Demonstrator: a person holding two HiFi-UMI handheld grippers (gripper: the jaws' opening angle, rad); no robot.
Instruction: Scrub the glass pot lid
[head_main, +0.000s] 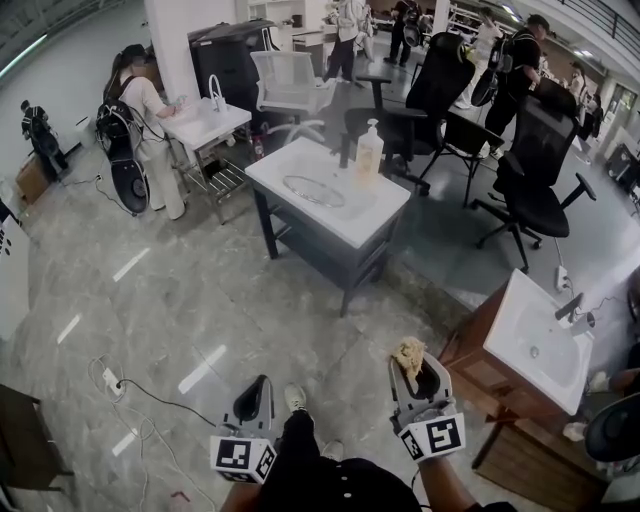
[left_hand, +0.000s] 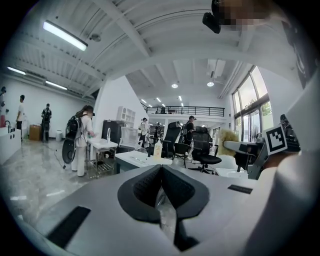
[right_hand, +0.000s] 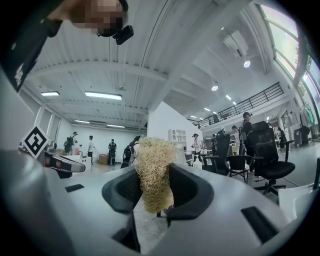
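1. The left gripper has its two jaws pressed together with nothing between them. In the head view it sits low at the left, over the grey floor.
2. The right gripper is clamped on a straw-coloured scrub pad. The fibrous pad stands up out of the jaws and pokes above them. In the head view this gripper is low at the right, with the pad at its tip.
3. The glass lid lies flat on the white sink top further ahead, well apart from both grippers (neither one touches it).
4. A soap bottle stands upright on that same sink top, just beside the lid on the far side.
5. A second sink stands near the right gripper, at the right edge.
6. A person stands at another wash stand, far left.
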